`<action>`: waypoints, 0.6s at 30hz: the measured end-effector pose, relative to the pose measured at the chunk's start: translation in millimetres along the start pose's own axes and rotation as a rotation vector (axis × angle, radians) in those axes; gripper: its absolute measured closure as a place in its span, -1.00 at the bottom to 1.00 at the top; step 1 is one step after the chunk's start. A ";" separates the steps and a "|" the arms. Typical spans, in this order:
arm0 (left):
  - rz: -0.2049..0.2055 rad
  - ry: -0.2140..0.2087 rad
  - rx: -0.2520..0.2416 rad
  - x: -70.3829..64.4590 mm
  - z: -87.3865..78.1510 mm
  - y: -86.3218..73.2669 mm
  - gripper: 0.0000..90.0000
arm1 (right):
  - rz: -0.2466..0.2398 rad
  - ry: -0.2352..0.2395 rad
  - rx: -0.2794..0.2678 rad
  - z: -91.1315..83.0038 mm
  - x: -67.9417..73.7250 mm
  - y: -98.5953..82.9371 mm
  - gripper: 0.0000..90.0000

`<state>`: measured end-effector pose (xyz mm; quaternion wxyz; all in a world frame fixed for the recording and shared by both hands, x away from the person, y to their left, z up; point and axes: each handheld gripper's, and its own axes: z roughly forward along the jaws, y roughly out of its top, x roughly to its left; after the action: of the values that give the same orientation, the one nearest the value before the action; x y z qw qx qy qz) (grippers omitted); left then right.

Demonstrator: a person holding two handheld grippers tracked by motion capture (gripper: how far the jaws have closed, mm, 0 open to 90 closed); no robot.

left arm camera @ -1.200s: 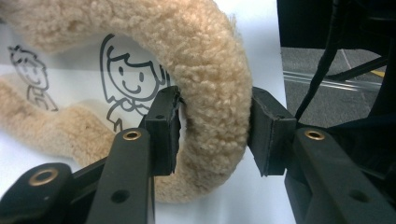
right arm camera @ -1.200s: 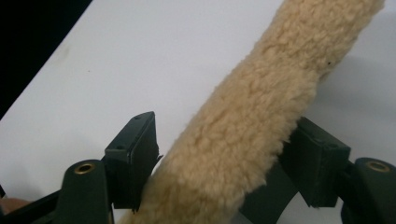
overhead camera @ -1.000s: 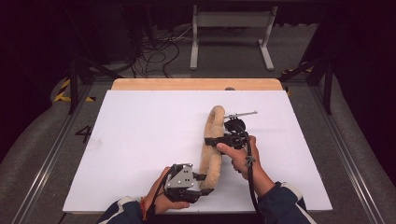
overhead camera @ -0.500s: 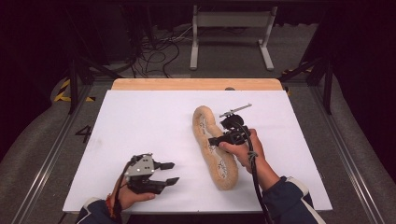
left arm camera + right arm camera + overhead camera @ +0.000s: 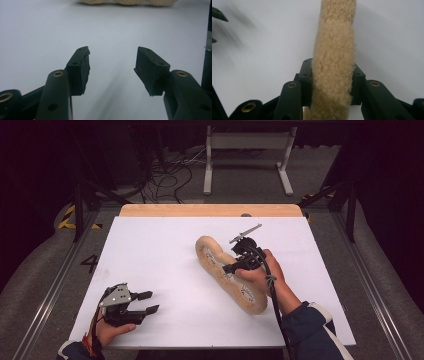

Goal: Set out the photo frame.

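Nearest the person, off the near-left end of the fleece insole (image 5: 227, 272), the left gripper (image 5: 147, 302) is held low over the white board (image 5: 165, 245) with its jaws spread apart and nothing between them. In the left gripper view the two black pads (image 5: 80, 67) are seen well separated over bare board, and a strip of the insole (image 5: 125, 2) is glimpsed far ahead at the top edge — so the insole lies in front of those jaws, but well apart from them.

Farther in, the insole itself is found right of the board's middle. It is a long tan piece, its patterned inner face turned up, and its long axis is laid on a slant: one end nearer the person and to the right, the other farther and to the left.

About the middle of that length the right gripper (image 5: 234, 266) is clamped on the insole's fleecy edge; in the right gripper view the fleece (image 5: 334, 62) is seen pinched between both jaws and running straight away from the camera.

The right hand (image 5: 262, 272) is therefore judged the nearer one — it already grips the piece. A second hold would require the left gripper to be carried forward and rightward toward the insole's near end.

Beyond the insole, the board's wooden far edge (image 5: 210, 210) is seen.
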<state>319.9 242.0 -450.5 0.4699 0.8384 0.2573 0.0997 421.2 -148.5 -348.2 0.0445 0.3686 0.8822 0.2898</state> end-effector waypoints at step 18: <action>0.018 -0.037 0.024 -3.9 12.2 2.6 -0.08 | -0.351 0.126 0.127 5.7 21.5 3.2 0.43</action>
<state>322.5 229.9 -454.6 0.4634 0.8482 0.2420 0.0852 409.3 -129.5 -348.2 0.0157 0.1924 0.9505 0.2437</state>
